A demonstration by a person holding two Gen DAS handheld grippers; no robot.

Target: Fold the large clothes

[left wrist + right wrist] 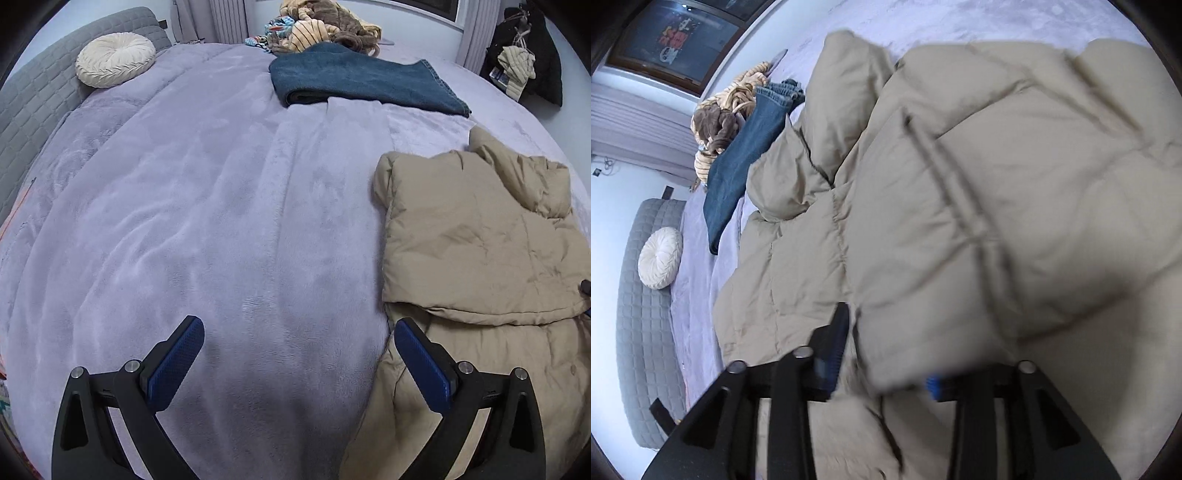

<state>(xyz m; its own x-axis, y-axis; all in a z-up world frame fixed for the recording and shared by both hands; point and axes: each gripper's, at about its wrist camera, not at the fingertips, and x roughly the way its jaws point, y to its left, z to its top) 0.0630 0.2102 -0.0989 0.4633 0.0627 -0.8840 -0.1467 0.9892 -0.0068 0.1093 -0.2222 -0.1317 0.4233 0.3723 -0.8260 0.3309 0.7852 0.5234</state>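
**Ann:** Tongs first, then: left tongs [299,363] spread wide and holding nothing, hovering over the purple blanket [207,229], with the right-hand finger just over the edge of the tan puffer jacket [476,236] at the lower right of the frame.

**Ben:** And the right tongs [886,354]? That view is smeared with blur. A thick fold of jacket [960,206] bulges between the fingers, the left finger [836,343] alongside it, the other mostly buried. I can't tell whether the pads are biting the fabric or only standing around it.

**Ann:** That's the risk, in my judgement. Puffy quilting is slippery and springy. If the bite is shallow, the fold may slide out mid-swing and the jacket flop open.

**Ben:** Agreed. Also the free left tongs aren't pinning anything, so a pull could drag the whole jacket across the bed.

**Ann:** My view gives the layout: jacket partly folded at right, folded jeans [365,81] at upper centre, a heap of clothes [325,22] behind them, a round cushion [114,59] upper left.

**Ben:** Mine shows the quilting close up and a dark window [676,40] at upper left, and only a strip of the bed.
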